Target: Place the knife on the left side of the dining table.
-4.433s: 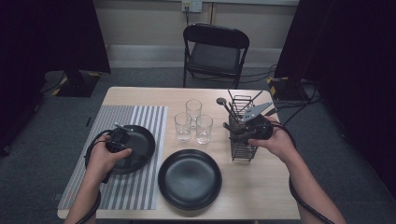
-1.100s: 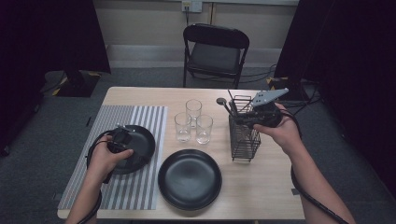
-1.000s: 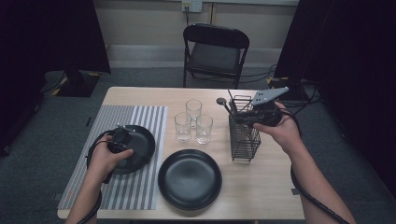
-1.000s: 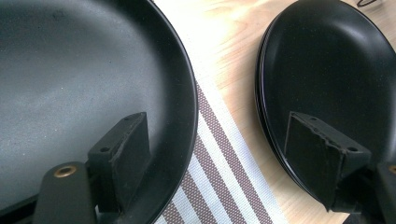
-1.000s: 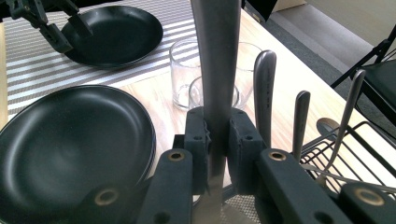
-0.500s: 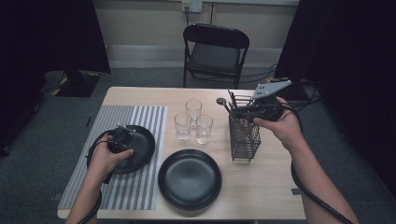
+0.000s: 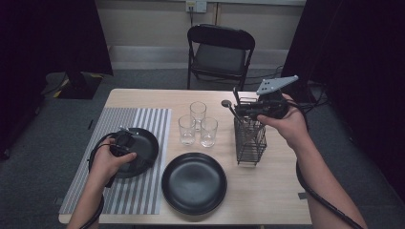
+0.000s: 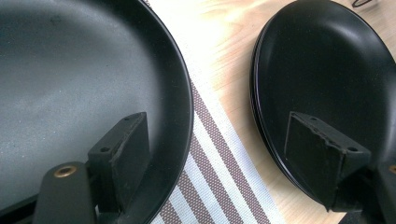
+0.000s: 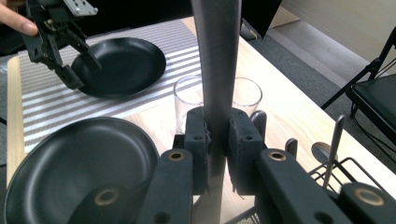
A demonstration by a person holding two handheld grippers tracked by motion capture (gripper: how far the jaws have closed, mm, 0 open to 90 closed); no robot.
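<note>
My right gripper [image 7: 242, 110] hovers over the black wire cutlery basket [image 7: 250, 140] at the table's right side. It [image 9: 217, 133] is shut on the flat grey handle of a utensil [image 9: 215, 70], which stands upright; its lower end is hidden. A spoon [image 7: 226, 103] and other utensils lean in the basket. My left gripper [image 7: 125, 138] rests open over the rim of the black plate [image 7: 145, 143] on the striped placemat [image 7: 143, 191]. In the left gripper view the gripper [image 8: 219, 158] straddles the gap between that plate [image 8: 70, 84] and a second black plate [image 8: 327, 70].
Three clear glasses [image 7: 198, 112] stand in the table's middle, left of the basket. The second black plate [image 7: 193, 183] lies near the front edge. A folding chair [image 7: 219, 52] stands behind the table.
My right gripper has risen above the basket with the utensil handle in its jaws. The left hand has stayed on the plate's rim.
</note>
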